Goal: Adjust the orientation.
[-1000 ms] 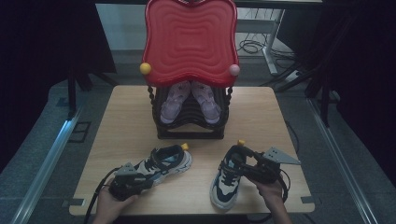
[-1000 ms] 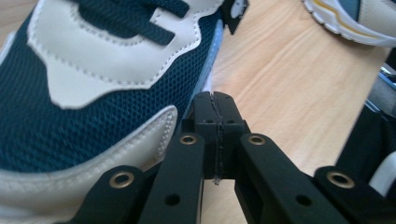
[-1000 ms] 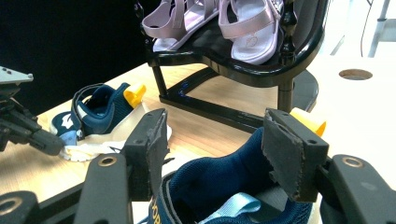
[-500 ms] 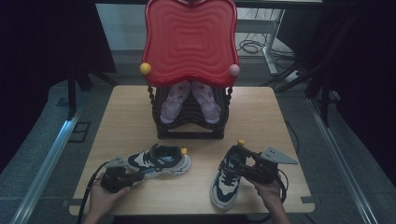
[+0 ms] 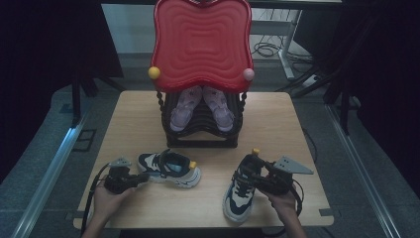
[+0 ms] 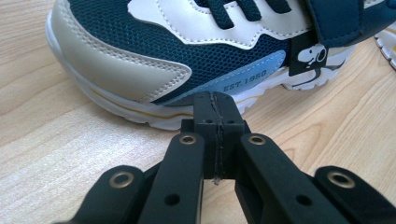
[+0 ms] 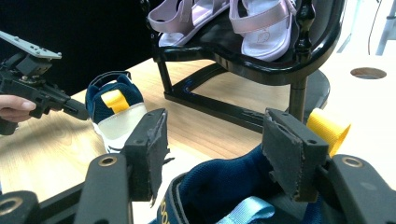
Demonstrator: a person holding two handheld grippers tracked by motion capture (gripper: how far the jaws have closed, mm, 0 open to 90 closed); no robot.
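You are working in dim light in the high view, with darkness swallowing both sides beyond the pale wooden table. Your gripper views are showing brighter, sharp near the jaws, softening toward the far corners.

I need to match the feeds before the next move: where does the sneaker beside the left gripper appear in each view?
High view: the sneaker lies front-left on the table, toe to the picture's left.
Left gripper view: the sneaker spans the top, toe at left.
Right gripper view: the sneaker sits left of centre, heel with its yellow tab facing the camera.
Shared landmark: the shut left gripper, right by its toe end.
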